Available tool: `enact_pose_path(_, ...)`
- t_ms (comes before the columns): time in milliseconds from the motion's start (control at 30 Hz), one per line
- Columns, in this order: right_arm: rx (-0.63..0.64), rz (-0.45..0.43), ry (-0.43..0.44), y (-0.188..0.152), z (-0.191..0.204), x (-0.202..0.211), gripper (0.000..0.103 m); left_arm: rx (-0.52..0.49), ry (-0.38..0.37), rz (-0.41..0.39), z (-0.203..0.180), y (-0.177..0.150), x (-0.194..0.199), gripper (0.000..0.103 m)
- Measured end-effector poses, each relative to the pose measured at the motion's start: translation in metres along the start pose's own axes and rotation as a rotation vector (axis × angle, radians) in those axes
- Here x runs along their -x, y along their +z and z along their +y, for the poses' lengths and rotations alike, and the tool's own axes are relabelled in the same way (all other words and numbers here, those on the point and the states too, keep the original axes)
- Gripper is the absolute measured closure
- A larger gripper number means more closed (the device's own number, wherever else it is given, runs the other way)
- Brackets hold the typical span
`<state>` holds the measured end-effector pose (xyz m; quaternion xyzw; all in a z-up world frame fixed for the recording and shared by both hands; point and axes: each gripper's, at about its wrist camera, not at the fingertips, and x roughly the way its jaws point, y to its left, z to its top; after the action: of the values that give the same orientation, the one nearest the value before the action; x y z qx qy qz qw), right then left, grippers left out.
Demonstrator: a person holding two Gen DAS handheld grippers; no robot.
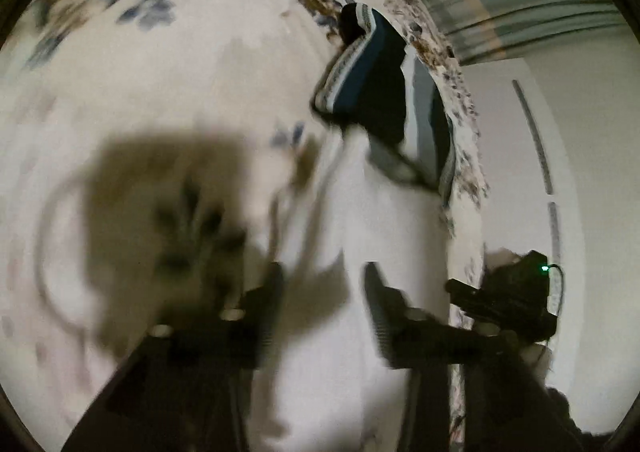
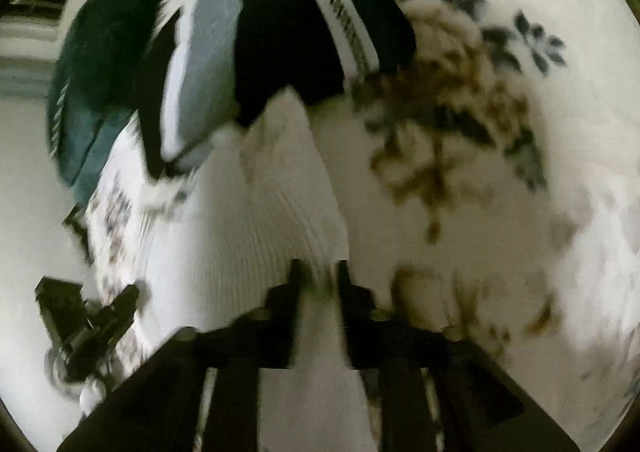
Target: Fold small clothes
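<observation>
White ribbed garment point(image 2: 280, 204) is lying on the floral bedsheet point(image 1: 160, 84), running from the lower centre of both frames up toward the middle. In the right wrist view its top edge is ending just below a pile of dark clothes point(image 2: 280, 44) with striped bands, sitting at upper centre.

Right gripper point(image 2: 320, 276) is pointing down at the garment, lower centre of its frame. Jaws are standing partly apart with white fabric showing between them; too blurred to say whether the pads are pressing on it.

Left gripper point(image 1: 320, 284) is sitting lower centre of its own frame, jaws standing clearly apart, white cloth lying under the gap, nothing pinched as far as I can see. Its shadow is falling on the sheet at centre left.

Each gripper is showing up in the other's view: right one at lower right of the left frame, left one at lower left of the right frame. Both frames are smeared with motion blur.
</observation>
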<state>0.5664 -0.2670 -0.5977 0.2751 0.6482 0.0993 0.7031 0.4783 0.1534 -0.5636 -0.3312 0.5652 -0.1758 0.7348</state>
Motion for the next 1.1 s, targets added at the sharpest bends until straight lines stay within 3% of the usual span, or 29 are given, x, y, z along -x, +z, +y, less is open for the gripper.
enact_pose_path(67,0.02,0.022,0.029,-0.028,-0.014,0.01,0.053,0.014,-0.002,0.029,0.011,-0.041,0.009,0.05)
enact_pose_path(167,0.051,0.117,0.063,-0.08,-0.032,0.011,0.053,0.044,0.015,0.094,0.027,-0.089,0.003,0.05)
enact_pose_path(300,0.043,0.213,0.127,-0.133,-0.038,-0.01,0.053,0.06,0.011,0.063,0.032,-0.111,-0.01,0.056)
enact_pose_path(333,0.035,0.214,0.148,-0.14,-0.038,-0.017,0.055,0.032,0.037,0.03,0.028,-0.112,-0.009,0.076)
enact_pose_path(367,0.031,0.203,0.158,-0.143,-0.038,-0.021,0.061,0.022,0.065,0.014,0.024,-0.111,-0.008,0.086)
enact_pose_path(400,0.03,0.177,0.152,-0.146,-0.037,-0.024,0.083,0.027,0.075,0.005,0.022,-0.11,-0.006,0.088)
enact_pose_path(500,0.001,0.092,0.088,-0.152,-0.035,-0.02,0.09,0.05,0.085,-0.035,0.017,-0.105,0.006,0.091)
enact_pose_path(600,-0.002,0.03,0.001,-0.151,-0.04,-0.006,0.093,0.077,0.079,-0.004,0.024,-0.104,0.009,0.091)
enact_pose_path(700,0.0,0.107,-0.033,-0.149,-0.049,-0.019,0.094,0.083,0.108,0.069,0.019,-0.114,0.007,0.084)
enact_pose_path(800,0.017,0.17,-0.021,-0.144,-0.043,-0.017,0.084,0.097,0.136,0.08,0.001,-0.12,0.026,0.07)
enact_pose_path(867,0.003,0.165,-0.021,-0.131,-0.039,-0.001,0.071,0.056,0.156,0.03,-0.016,-0.107,0.039,0.046)
enact_pose_path(900,0.006,0.133,-0.032,-0.122,-0.038,0.012,0.059,0.027,0.165,0.006,-0.024,-0.097,0.039,0.045)
enact_pose_path(933,0.021,0.09,-0.048,-0.109,-0.034,0.025,0.056,-0.002,0.162,-0.006,-0.031,-0.085,0.035,0.045)
enact_pose_path(1100,0.077,-0.011,-0.046,-0.036,-0.009,0.028,0.056,-0.158,0.253,-0.036,-0.055,0.001,-0.027,0.045)
